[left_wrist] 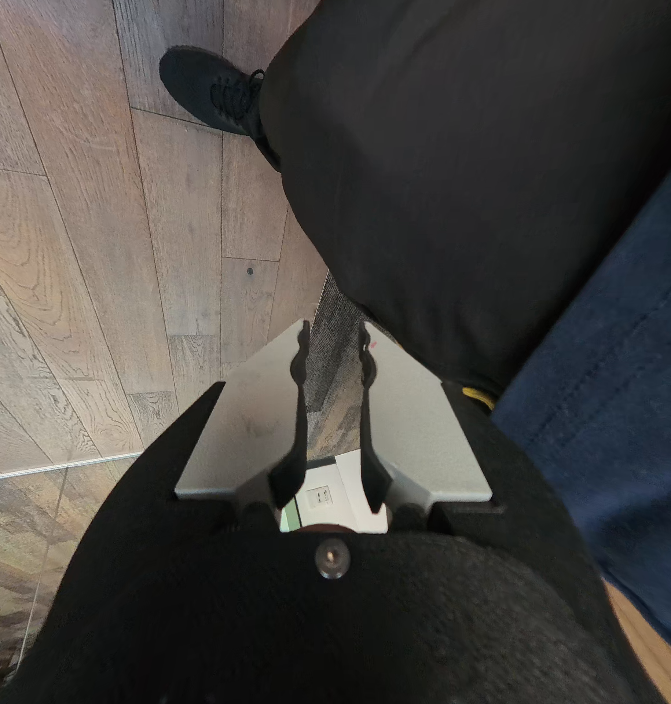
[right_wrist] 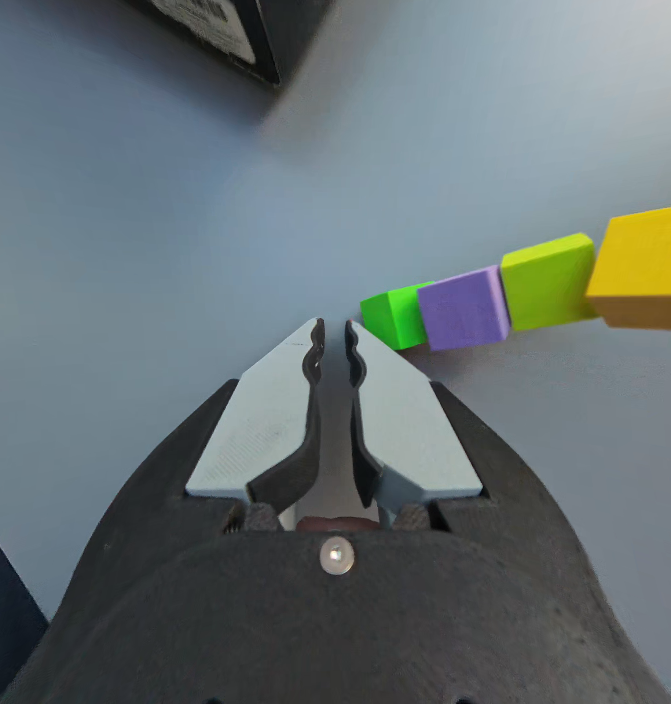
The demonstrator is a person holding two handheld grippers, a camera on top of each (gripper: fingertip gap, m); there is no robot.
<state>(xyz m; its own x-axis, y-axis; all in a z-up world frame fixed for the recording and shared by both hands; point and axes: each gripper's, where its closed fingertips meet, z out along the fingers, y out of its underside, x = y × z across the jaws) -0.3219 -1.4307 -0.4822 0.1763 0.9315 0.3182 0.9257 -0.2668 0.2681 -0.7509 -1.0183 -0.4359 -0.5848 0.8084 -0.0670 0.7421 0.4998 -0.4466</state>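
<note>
Beside green block (right_wrist: 393, 318), gripper (right_wrist: 334, 324) empty.

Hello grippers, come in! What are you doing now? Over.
Left gripper open, empty, over floor beside a trouser leg. Right gripper slightly open, empty, beside green block. Nothing between its fingers.

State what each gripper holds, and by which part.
Nothing. The left gripper is open over the floor; the right gripper is open beside the green block.
</note>
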